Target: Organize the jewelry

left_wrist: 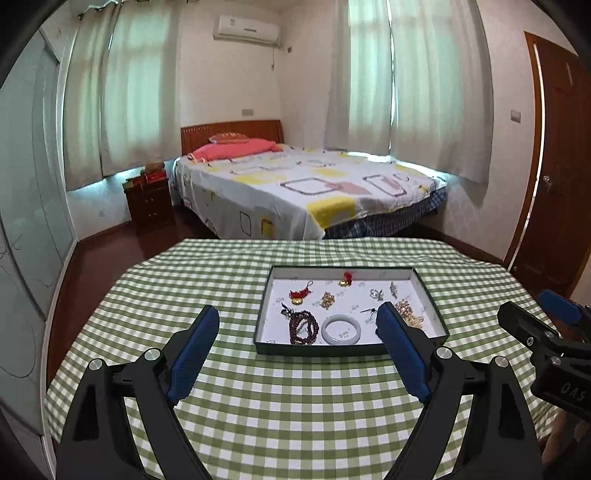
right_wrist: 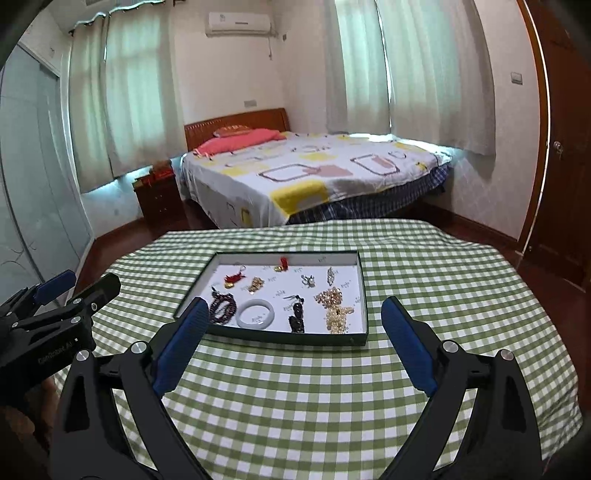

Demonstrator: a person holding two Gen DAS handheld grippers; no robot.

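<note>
"Where was the jewelry?"

"In the tray (right_wrist: 360, 295) on the checked surface (right_wrist: 424, 280). A white bangle (right_wrist: 255, 313) lay beside dark beads (right_wrist: 222, 307)."

"And the grippers?"

"The left gripper (left_wrist: 297, 325) and right gripper (right_wrist: 293, 314) were spread wide, holding nothing."

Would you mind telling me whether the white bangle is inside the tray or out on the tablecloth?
Inside: the white bangle lies flat on the tray floor near its front wall, beside the dark bead bracelet.

A green-checked tablecloth (left_wrist: 258, 406) covers the table. Beyond its far edge stands a bed (left_wrist: 295, 184) with a pink pillow (left_wrist: 236, 147), beside a dark nightstand (left_wrist: 149, 203); an air conditioner (left_wrist: 245, 29) hangs above.
</note>
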